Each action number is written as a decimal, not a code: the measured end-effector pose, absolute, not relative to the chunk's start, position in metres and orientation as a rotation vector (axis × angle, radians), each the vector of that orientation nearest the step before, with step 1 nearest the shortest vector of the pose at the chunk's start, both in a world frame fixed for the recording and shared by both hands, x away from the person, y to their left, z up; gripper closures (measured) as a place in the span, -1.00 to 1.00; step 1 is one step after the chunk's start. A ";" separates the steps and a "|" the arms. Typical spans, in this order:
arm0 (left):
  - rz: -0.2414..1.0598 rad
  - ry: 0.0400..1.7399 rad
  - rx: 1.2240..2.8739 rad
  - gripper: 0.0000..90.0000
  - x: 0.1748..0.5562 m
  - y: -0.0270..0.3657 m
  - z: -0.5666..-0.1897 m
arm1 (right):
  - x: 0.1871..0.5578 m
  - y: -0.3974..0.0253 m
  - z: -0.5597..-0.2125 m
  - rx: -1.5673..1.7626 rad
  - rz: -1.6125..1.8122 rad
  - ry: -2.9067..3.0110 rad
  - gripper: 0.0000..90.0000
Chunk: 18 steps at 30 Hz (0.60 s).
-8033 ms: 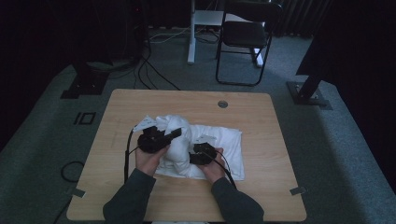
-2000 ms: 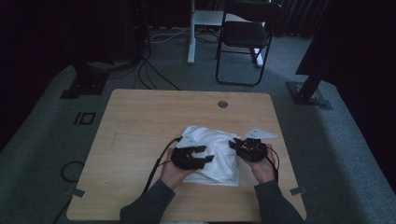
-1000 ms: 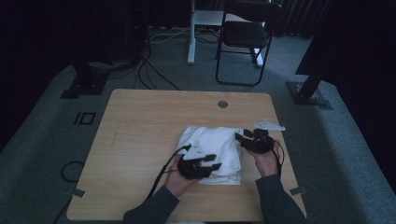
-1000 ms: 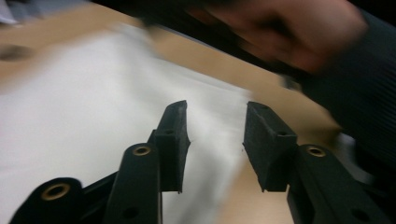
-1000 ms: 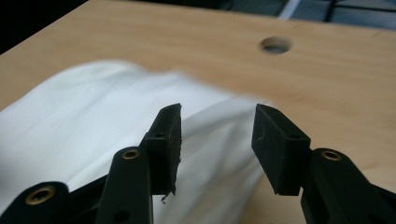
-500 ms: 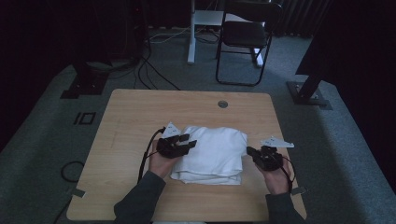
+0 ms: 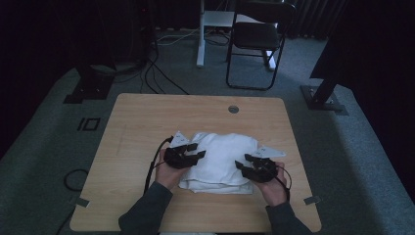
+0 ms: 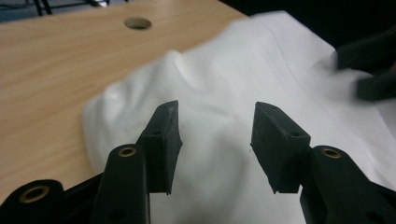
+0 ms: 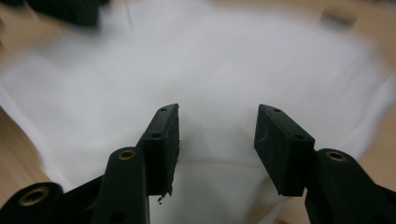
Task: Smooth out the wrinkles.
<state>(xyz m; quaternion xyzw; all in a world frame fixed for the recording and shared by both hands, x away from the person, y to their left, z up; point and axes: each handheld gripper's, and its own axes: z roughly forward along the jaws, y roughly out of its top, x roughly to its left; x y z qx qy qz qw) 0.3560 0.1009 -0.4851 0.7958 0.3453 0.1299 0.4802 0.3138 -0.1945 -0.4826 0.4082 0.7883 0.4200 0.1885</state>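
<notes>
cloth (image 7: 222, 159): white, folded, flat on table (image 7: 147, 127), near-centre, closer to person's edge
left gripper (image 7: 192, 152): at cloth's left edge, jaws wide, over the fabric, nothing held
right gripper (image 7: 247, 163): at cloth's right front corner, jaws wide, empty
hole (image 7: 233, 109): in table beyond cloth
chair (image 7: 257, 36): on floor, well past table
</notes>
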 end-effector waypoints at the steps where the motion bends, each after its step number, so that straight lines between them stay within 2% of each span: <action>1: 0.313 0.836 1.950 0.14 0.354 0.100 -0.487 | 0.314 -0.193 -0.493 1.165 1.136 2.245 0.12; 5: 0.292 0.812 1.982 0.12 0.343 0.094 -0.498 | 0.310 -0.197 -0.528 1.247 1.018 2.293 0.13; 7: 0.321 0.806 2.011 0.09 0.339 0.089 -0.506 | 0.313 -0.197 -0.537 1.268 1.019 2.302 0.13; 13: 0.397 0.845 2.039 0.08 0.339 0.084 -0.520 | 0.337 -0.184 -0.547 1.276 0.970 2.305 0.16; 18: 0.431 0.900 2.003 0.08 0.351 0.098 -0.522 | 0.358 -0.169 -0.548 1.287 0.984 2.287 0.17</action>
